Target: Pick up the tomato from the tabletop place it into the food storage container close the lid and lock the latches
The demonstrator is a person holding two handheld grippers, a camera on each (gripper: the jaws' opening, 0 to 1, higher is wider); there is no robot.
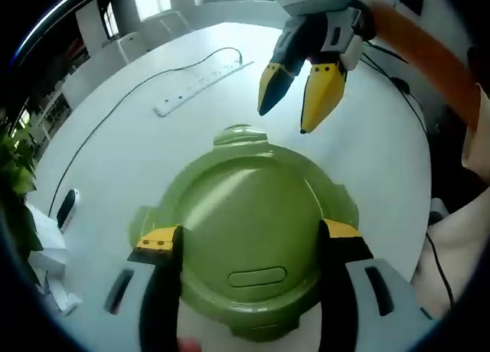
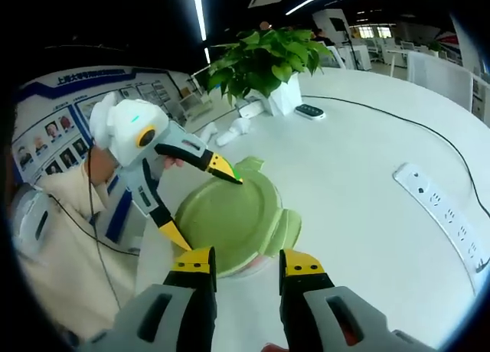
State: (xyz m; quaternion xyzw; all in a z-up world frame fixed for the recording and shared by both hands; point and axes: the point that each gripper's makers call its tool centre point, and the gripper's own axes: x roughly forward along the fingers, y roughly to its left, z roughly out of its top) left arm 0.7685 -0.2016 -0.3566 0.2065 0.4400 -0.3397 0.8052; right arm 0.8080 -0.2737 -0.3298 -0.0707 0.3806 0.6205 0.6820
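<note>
Green plastic lid (image 1: 249, 237) sits on the container on the white desk (image 1: 153, 161); tomato presumably inside, unseen. Left claw (image 1: 253, 245) spread wide, straddling the lid. Right claw (image 2: 245, 264) open beside it. Rigid, smooth, light: press the edge latches.

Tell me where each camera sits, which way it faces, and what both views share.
Left gripper view: rides the left hand-held gripper, looking down over the green lid, its jaws straddling it; a person's orange sleeve shows.
Right gripper view: rides the right hand-held gripper, facing the lid across the white table toward the person.
Shared: lid, table, power strip, each other's gripper.
</note>
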